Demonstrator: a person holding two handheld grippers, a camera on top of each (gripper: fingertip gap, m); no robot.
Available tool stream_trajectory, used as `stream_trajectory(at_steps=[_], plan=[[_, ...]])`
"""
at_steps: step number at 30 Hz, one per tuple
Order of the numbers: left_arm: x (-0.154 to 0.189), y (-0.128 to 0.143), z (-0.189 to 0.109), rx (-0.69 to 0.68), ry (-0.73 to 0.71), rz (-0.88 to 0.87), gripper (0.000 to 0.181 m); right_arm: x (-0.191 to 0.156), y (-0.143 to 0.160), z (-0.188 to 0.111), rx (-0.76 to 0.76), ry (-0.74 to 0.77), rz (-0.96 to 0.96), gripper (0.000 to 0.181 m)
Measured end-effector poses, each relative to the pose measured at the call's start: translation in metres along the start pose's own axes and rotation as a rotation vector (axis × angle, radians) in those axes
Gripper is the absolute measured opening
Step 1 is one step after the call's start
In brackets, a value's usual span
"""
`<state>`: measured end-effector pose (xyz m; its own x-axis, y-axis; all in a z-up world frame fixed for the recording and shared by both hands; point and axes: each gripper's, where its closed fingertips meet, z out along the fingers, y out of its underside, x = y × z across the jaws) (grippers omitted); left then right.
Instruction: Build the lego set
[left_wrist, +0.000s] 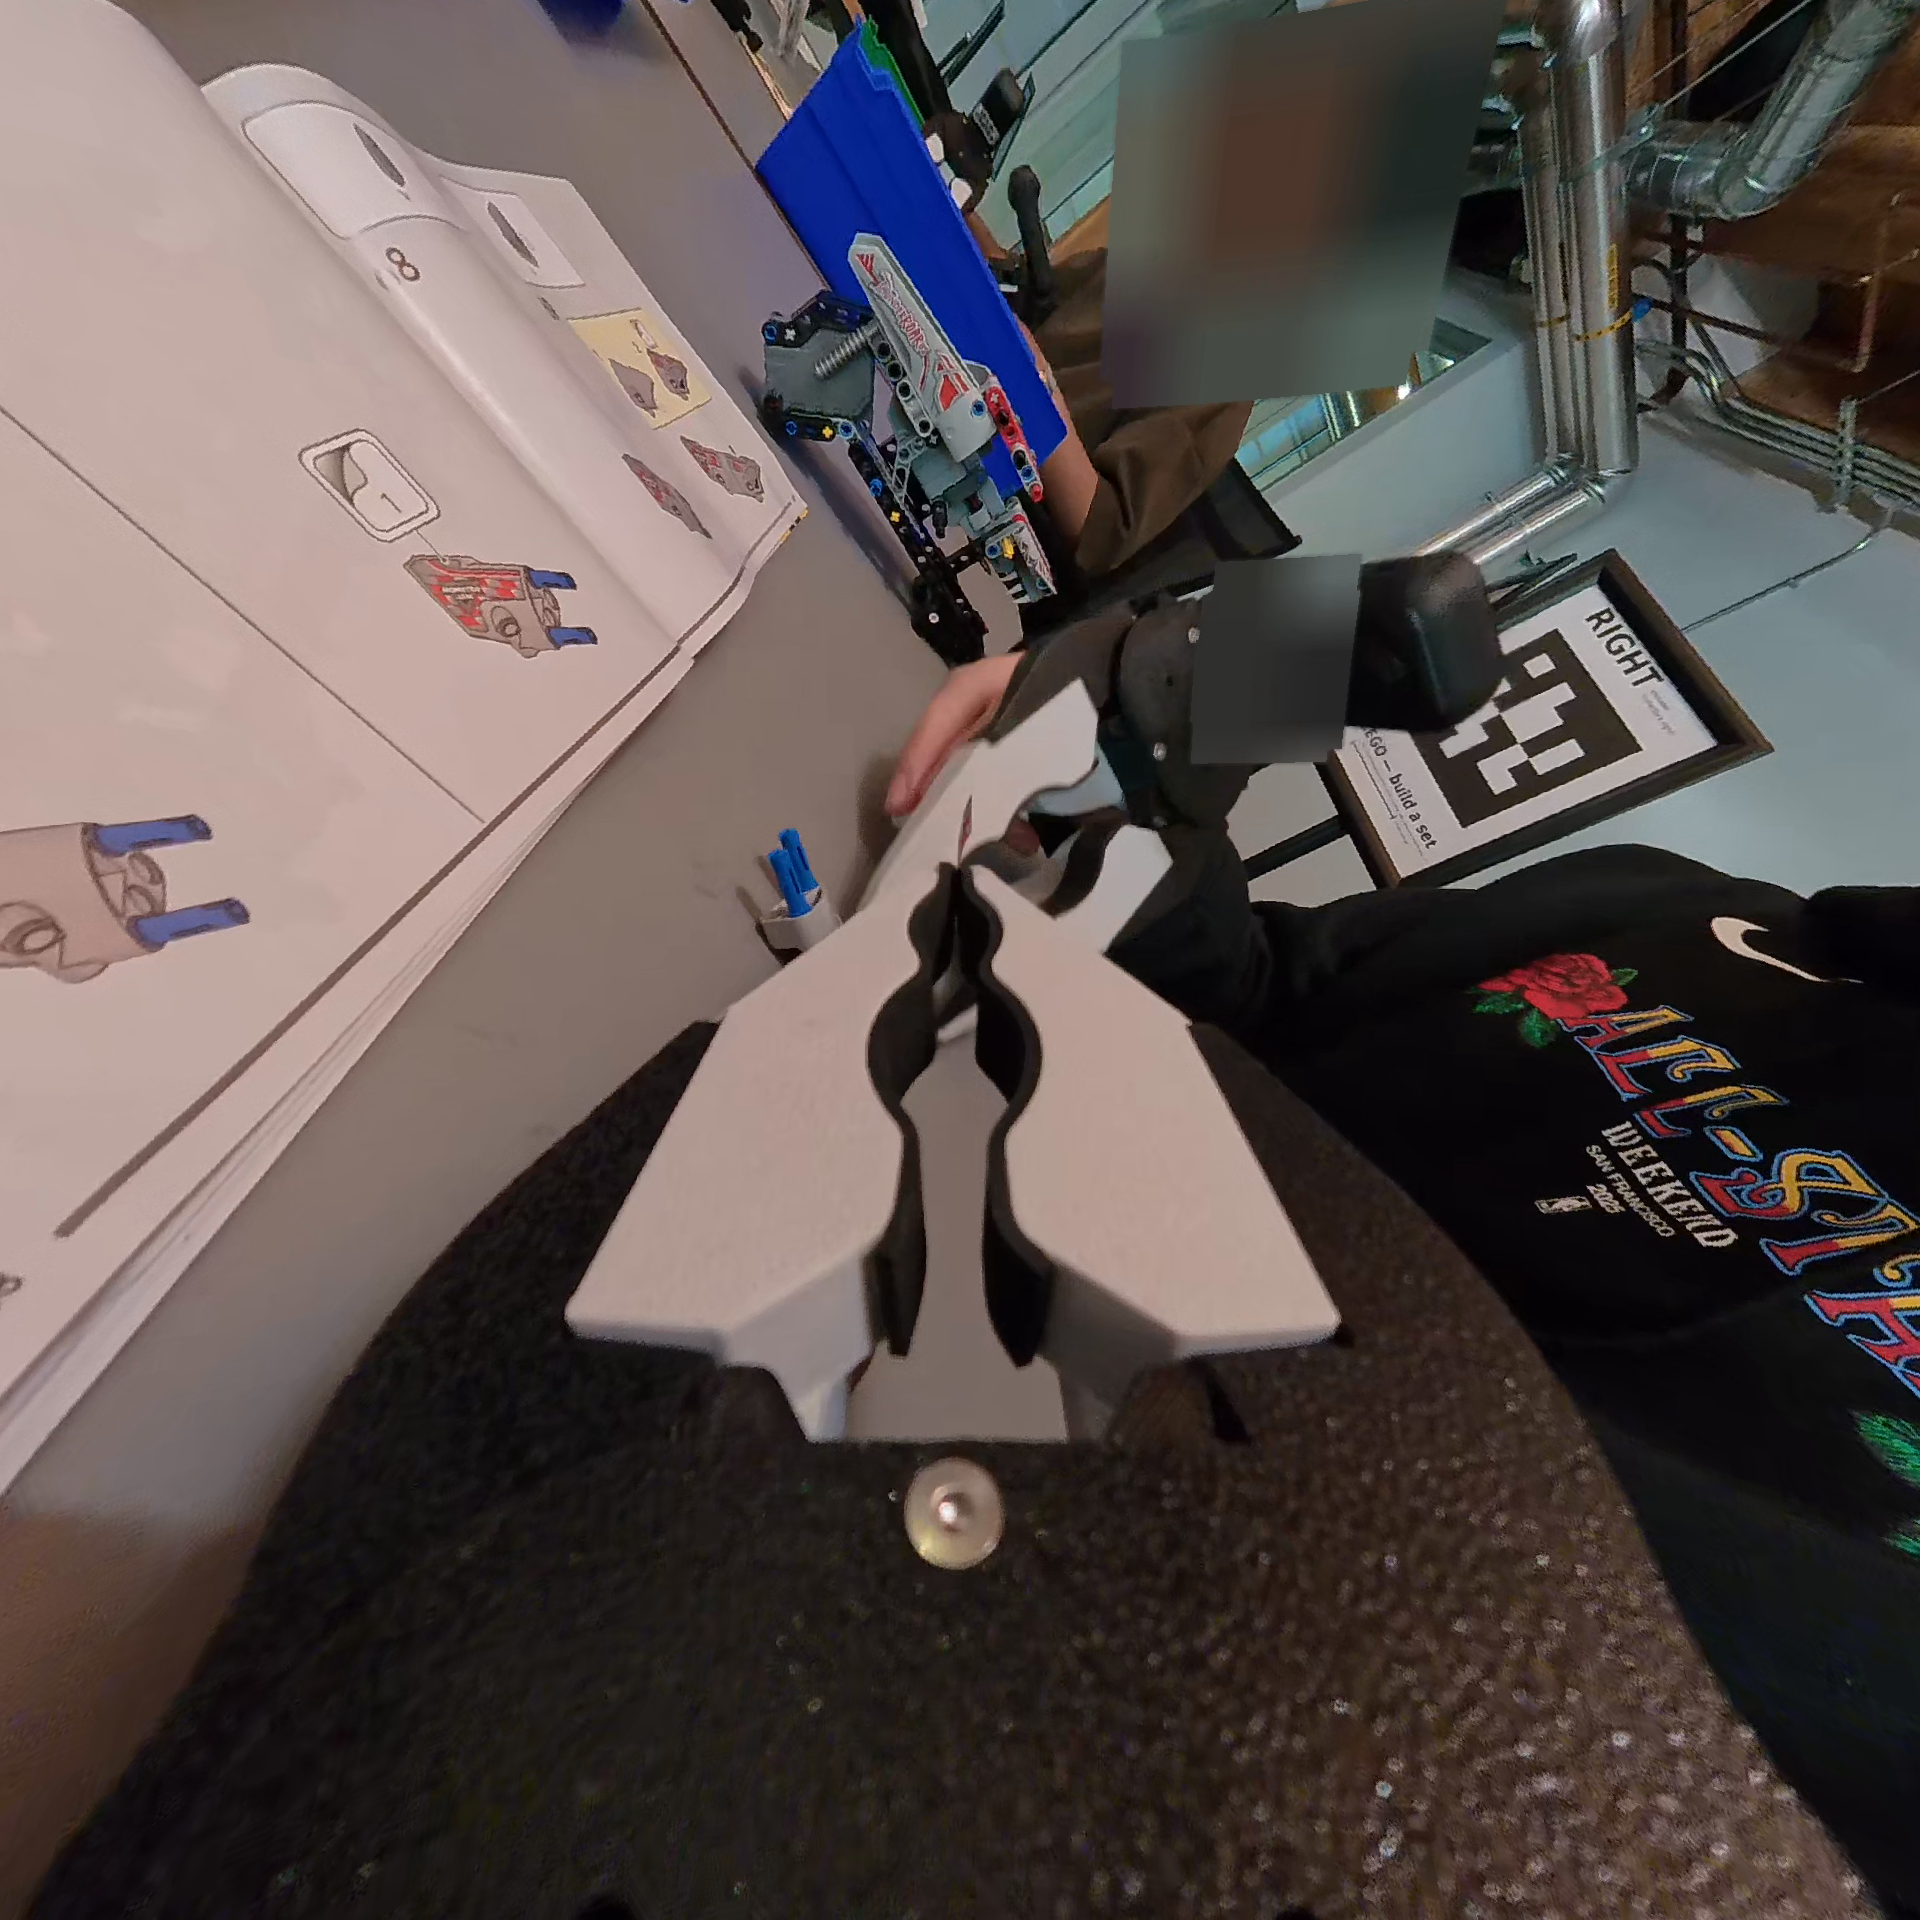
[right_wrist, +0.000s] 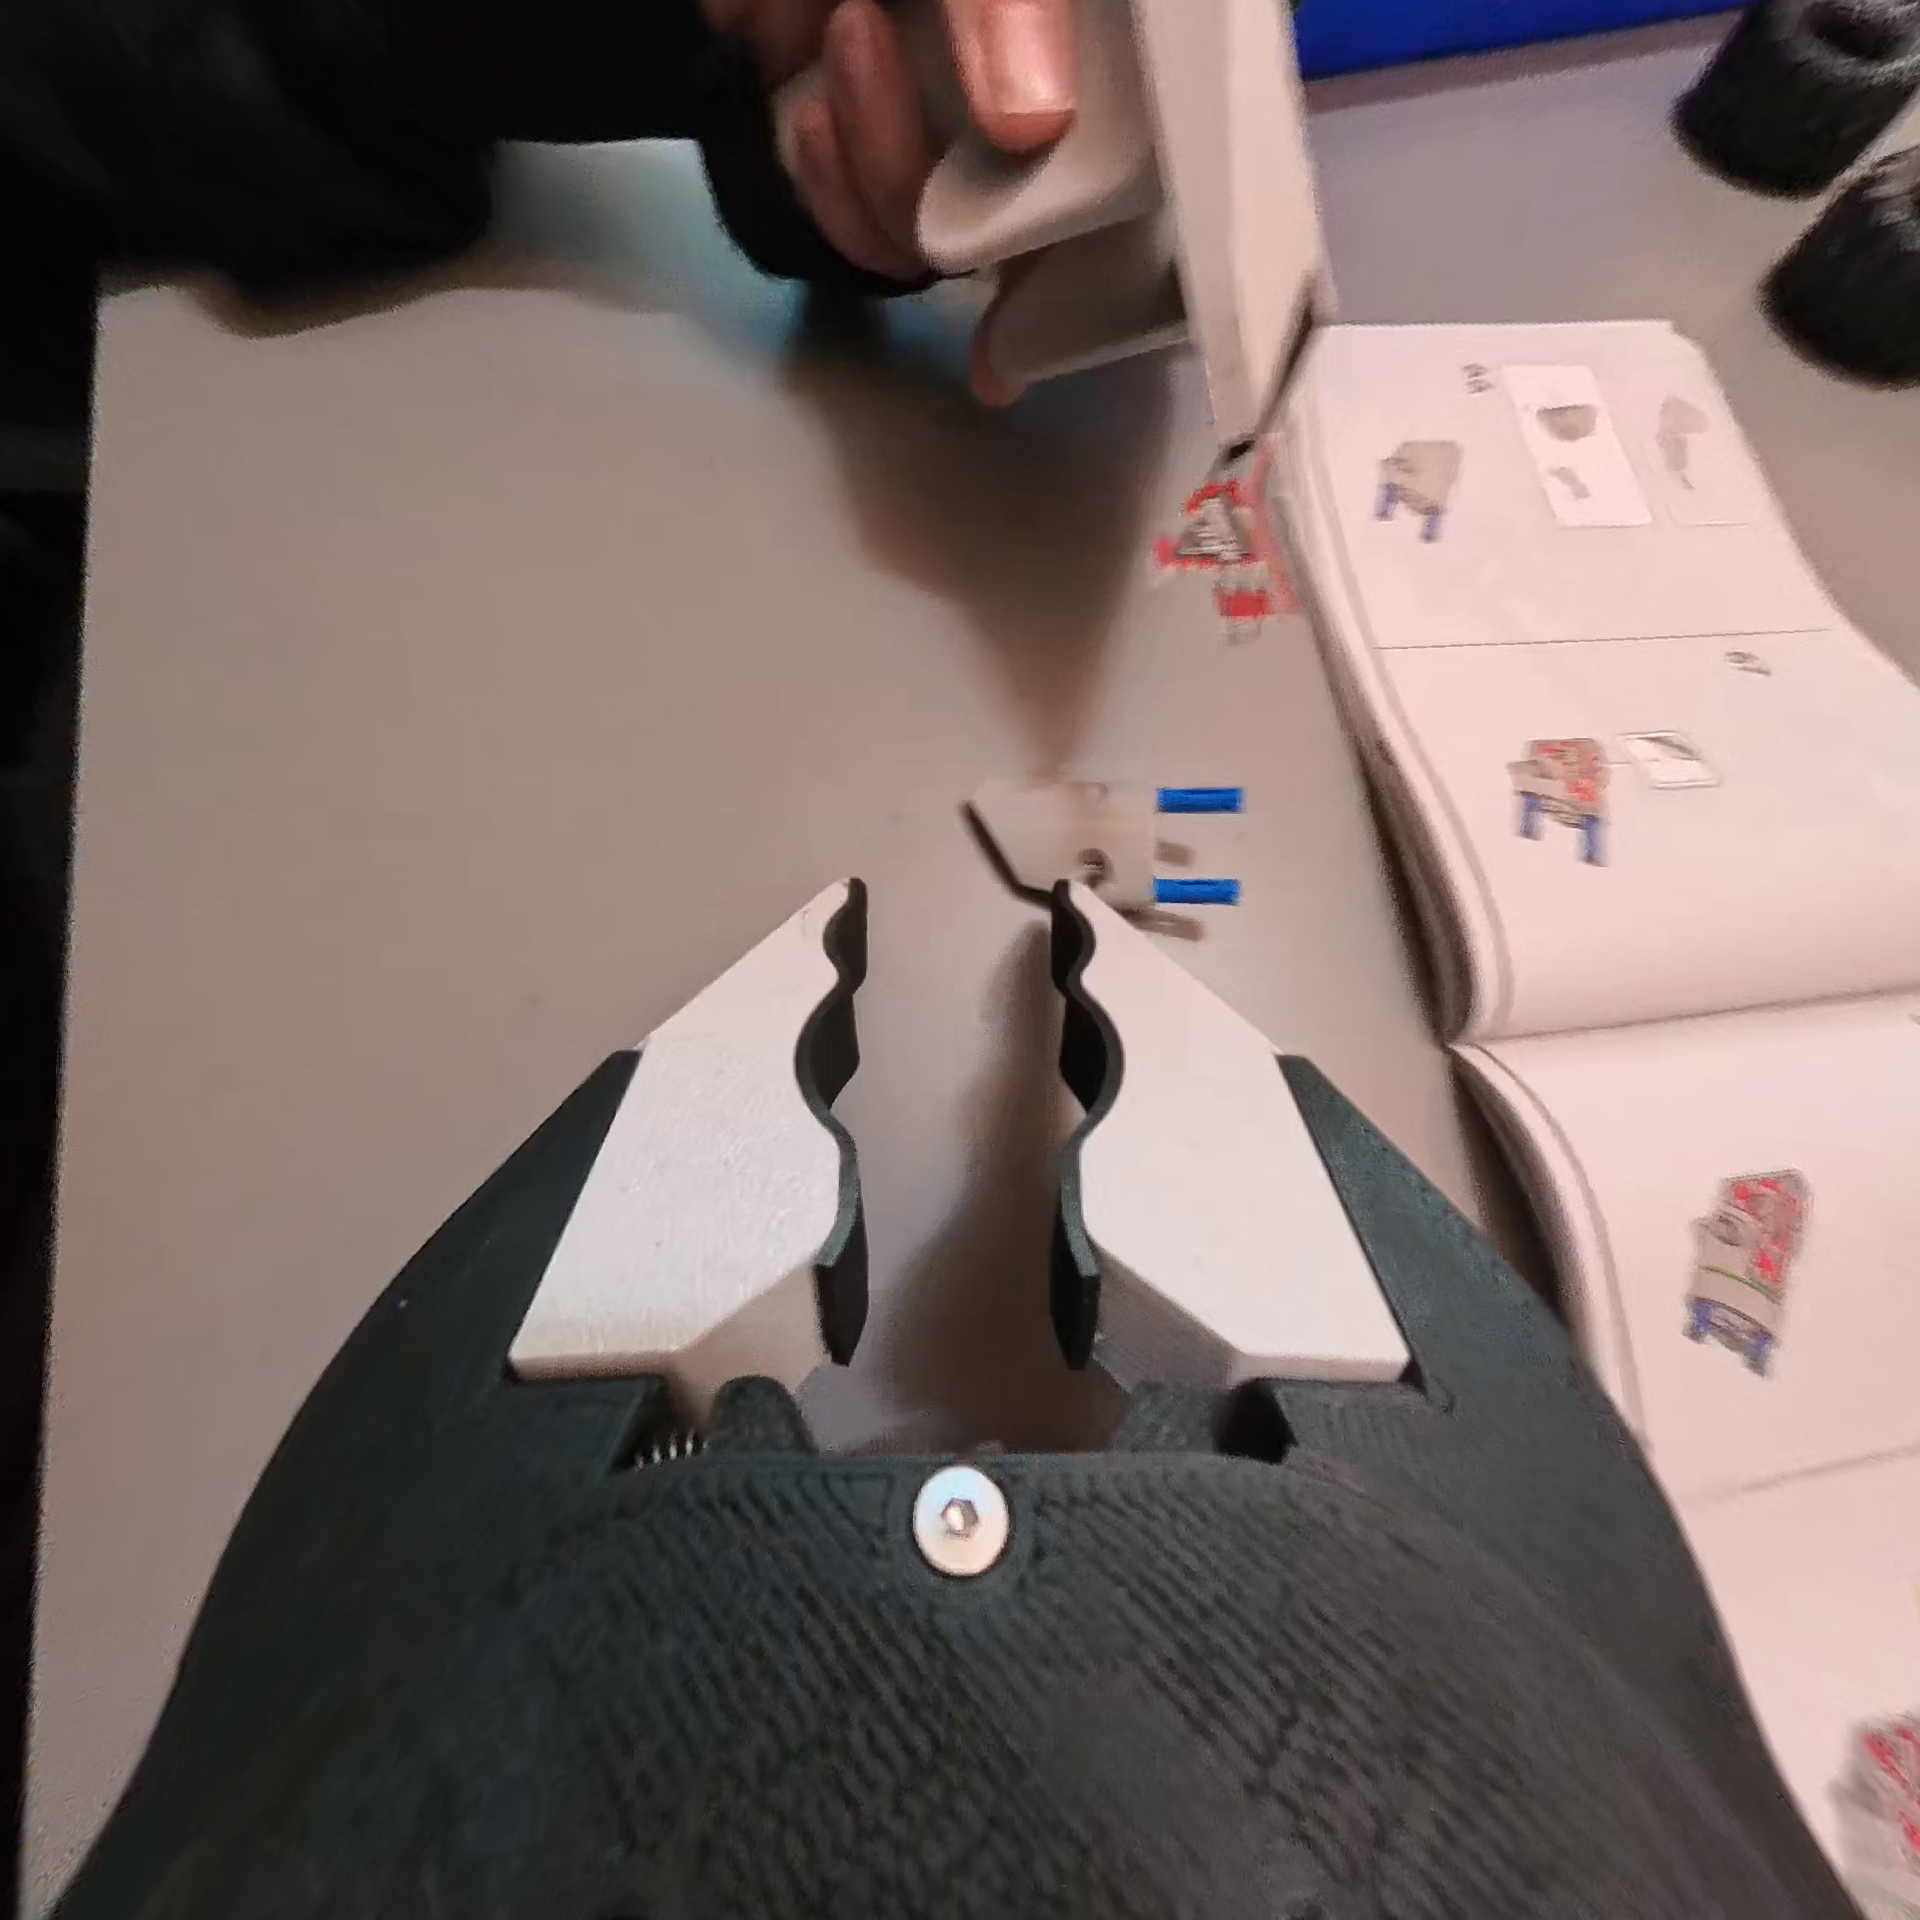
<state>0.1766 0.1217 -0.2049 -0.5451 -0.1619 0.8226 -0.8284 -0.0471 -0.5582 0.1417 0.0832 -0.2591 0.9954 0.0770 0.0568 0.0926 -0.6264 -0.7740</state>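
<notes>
My left gripper (left_wrist: 961, 883) is shut on a small red and grey sticker (right_wrist: 1218, 535). In the right wrist view it (right_wrist: 1242, 442) hangs the sticker above the table, beside the booklet. A grey lego piece with two blue pins (right_wrist: 1101, 844) lies on the grey table; it also shows in the left wrist view (left_wrist: 795, 914), just left of my left fingertips. My right gripper (right_wrist: 956, 894) is open and empty, its right tip just in front of the grey piece. One of its grey fingers (left_wrist: 997, 764) shows beyond my left gripper.
An open instruction booklet (left_wrist: 312, 520) lies on the table, also in the right wrist view (right_wrist: 1558, 623). A partly built lego model (left_wrist: 914, 416) stands by a blue bin (left_wrist: 894, 208) at the far edge. Black tyres (right_wrist: 1818, 125) lie behind the booklet. A person sits opposite.
</notes>
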Motion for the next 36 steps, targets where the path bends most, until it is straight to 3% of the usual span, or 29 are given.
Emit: stream_trajectory(at_steps=[2,5,9,12,21,36], plan=[[-0.001,-0.001,-0.001,0.003,-0.005,0.000,0.000,0.016,-0.004,-0.009,0.024,0.061,-0.013,0.034],[-0.001,-0.001,-0.001,0.004,-0.006,-0.001,0.000,0.023,-0.012,-0.013,0.070,0.030,-0.165,0.037],[0.000,-0.001,-0.001,0.006,-0.004,0.000,0.000,0.040,-0.008,-0.003,0.012,0.007,-0.243,0.042],[-0.002,-0.001,-0.001,0.003,-0.008,0.000,0.000,0.036,0.004,0.005,-0.072,-0.044,-0.268,0.043],[-0.001,-0.001,-0.001,0.004,-0.008,0.002,0.000,0.026,0.005,0.004,-0.056,-0.028,-0.264,0.028],[-0.003,0.002,0.002,-0.011,-0.013,-0.001,0.000,0.027,0.007,0.002,-0.080,0.000,-0.288,0.026]])
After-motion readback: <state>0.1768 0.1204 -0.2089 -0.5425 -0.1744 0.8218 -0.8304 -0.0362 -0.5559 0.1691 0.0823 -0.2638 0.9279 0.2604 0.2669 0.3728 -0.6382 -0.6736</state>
